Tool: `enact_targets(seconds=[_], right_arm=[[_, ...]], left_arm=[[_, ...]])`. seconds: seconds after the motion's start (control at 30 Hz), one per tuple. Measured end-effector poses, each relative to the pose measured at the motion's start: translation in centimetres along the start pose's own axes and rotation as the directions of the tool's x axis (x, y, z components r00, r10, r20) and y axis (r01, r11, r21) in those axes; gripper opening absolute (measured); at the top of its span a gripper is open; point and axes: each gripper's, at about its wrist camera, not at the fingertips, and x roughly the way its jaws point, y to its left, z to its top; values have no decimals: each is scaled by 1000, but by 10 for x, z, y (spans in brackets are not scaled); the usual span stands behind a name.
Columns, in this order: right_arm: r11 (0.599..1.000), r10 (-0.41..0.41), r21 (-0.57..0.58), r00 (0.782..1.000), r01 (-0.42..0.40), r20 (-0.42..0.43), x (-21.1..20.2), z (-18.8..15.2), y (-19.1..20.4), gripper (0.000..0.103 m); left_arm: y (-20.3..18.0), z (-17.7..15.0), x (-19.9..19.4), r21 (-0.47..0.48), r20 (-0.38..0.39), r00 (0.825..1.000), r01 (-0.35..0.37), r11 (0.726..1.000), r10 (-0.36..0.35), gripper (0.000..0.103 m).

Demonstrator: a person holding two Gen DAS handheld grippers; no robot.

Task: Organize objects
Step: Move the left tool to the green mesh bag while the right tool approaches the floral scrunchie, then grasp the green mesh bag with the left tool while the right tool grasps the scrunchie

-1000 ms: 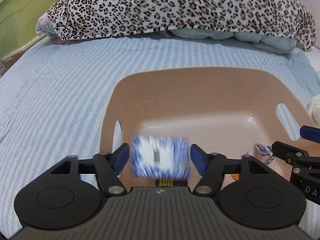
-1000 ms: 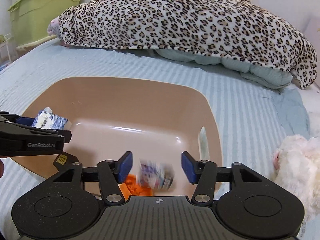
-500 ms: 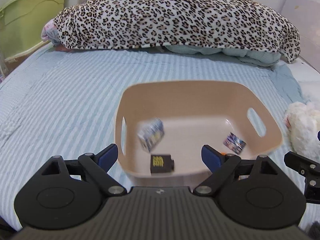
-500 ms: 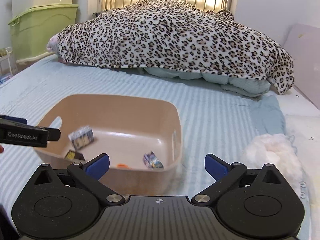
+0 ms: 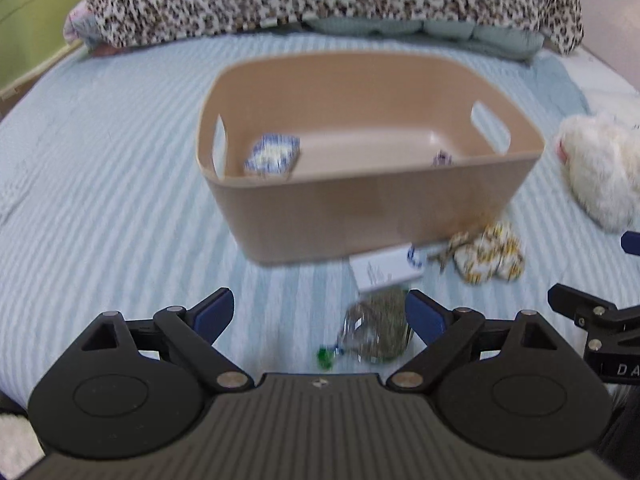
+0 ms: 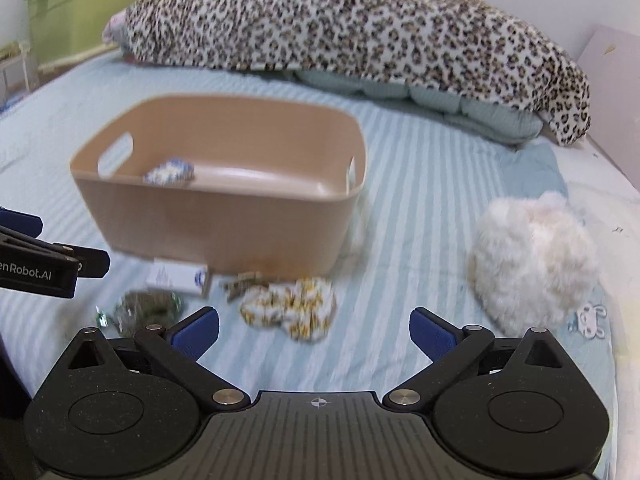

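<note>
1. Left tongs (image 5: 318, 314): jaws spread and opening, gripping nothing. A clear bag of greenish bits (image 5: 376, 330) lies on the bed beneath the gap, near the right-hand pad.
2. Right tongs (image 6: 314, 330): jaws spread wide, with nothing between the pads; they hang over the striped bed sheet (image 6: 416, 208).
3. Tan bin (image 5: 360, 208): stands on the bed ahead of both tongs, upright, with slot handles in its end walls.
4. Bin contents: a blue-and-white packet (image 5: 274, 154) rests near the left wall; a smaller item (image 5: 442, 158) shows at the right side, too blurred to identify.
5. Loose things in front of the bin: a white box (image 5: 384, 268) just beside its near wall, and a yellow-and-white patterned cloth (image 6: 290, 306) to the right of the box.
6. White fluffy toy (image 6: 532, 260): on the bed, to the right of the bin and apart from it.
7. Leopard-print blanket (image 6: 340, 28): heaped across the far end of the bed.
</note>
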Motion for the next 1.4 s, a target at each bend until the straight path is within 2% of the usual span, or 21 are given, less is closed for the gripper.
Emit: enact_targets(seconds=[0.17,0.47,0.67,0.83,0.9,0.97,1.07,1.1,1.13,1.23,1.27,1.3,1.37,1.4], right_arm=[[1000,-18,-13,998,17,-56,26,-13,1,103],[1000,-16,7,996,17,-86,65,-22,-6,103],[1000,-12,2,999,12,-38,82,-21,-1,103],[999,-30,-37,1000,30,0,96,-18,9,102],[999,-21,-48,1000,22,7,100,-16,11,94],[999,-11,-52,1000,11,6,104,-15,13,89],[999,18,-50,1000,-19,-10,108,-17,16,76],[998,32,-47,999,-32,-11,108,-18,17,71],[998,42,-45,999,-42,-10,107,-18,17,67],[997,64,-44,998,-65,-20,104,-18,20,44],[997,68,-31,997,-69,-22,103,-18,19,32],[997,75,-12,997,-76,-22,101,-19,18,24],[996,87,16,996,-87,-24,98,-22,17,14],[996,88,20,996,-87,-26,96,-23,16,13]], left_arm=[[-2,-14,21,9,-54,999,9,1000,-8,93],[-13,-24,55,45,-113,993,35,998,-30,93],[-15,-23,71,61,-113,994,23,998,-16,93],[-8,-18,75,43,-78,996,45,998,-41,92],[-5,-17,76,33,-60,997,56,998,-54,91],[-3,-18,76,36,-37,998,59,998,-58,85],[-4,-18,73,73,-14,998,56,996,-55,68],[-3,-18,71,74,-10,998,68,995,-67,56],[-3,-18,69,68,-8,997,82,994,-82,52],[0,-19,65,65,-7,996,92,994,-92,48],[0,-20,63,70,-7,996,93,993,-93,48],[1,-21,61,71,-7,996,93,993,-93,47],[3,-23,56,67,-10,995,97,993,-97,45],[2,-26,54,65,-12,995,100,993,-100,45]])
